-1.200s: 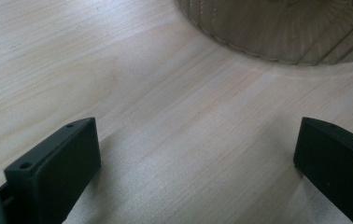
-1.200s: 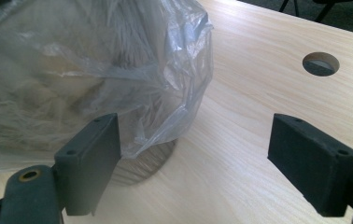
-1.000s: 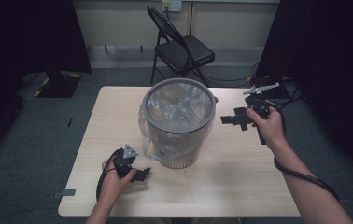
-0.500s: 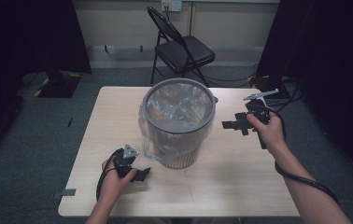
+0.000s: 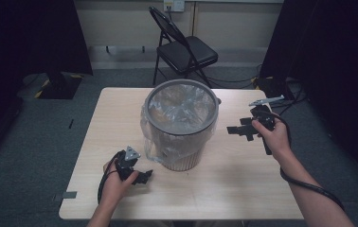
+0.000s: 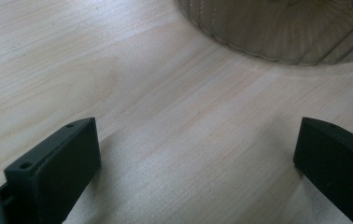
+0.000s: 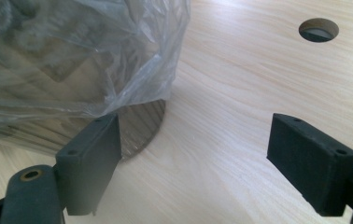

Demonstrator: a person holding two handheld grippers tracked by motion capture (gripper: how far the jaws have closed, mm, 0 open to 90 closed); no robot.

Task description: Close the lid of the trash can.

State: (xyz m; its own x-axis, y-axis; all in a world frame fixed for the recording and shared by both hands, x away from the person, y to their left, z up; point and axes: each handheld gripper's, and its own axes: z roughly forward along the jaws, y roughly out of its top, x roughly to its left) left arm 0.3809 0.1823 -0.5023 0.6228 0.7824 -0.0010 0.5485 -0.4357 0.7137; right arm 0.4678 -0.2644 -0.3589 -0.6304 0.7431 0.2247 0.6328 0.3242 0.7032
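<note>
Bin (image 6: 277, 28) cut off by top edge beyond left tongs (image 6: 195, 163), base alone visible. Beside right tongs (image 7: 193, 163), bag (image 7: 72, 51) runs off top and left edges; bin wall behind it blurred.

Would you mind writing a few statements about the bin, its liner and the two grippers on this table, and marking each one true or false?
1. A clear plastic bag lines the bin and hangs over its rim. True.
2. The left gripper is shut on the bag. False: its jaws stand wide apart over bare table, holding nothing.
3. The right gripper is open, and it points toward the bin. True.
4. The bin lies tipped on its side. False: it stands upright on the table.
5. A folding chair stands on the floor beyond the table. True.
6. The right gripper holds the bag's edge. False: the bag hangs clear of its jaws.
</note>
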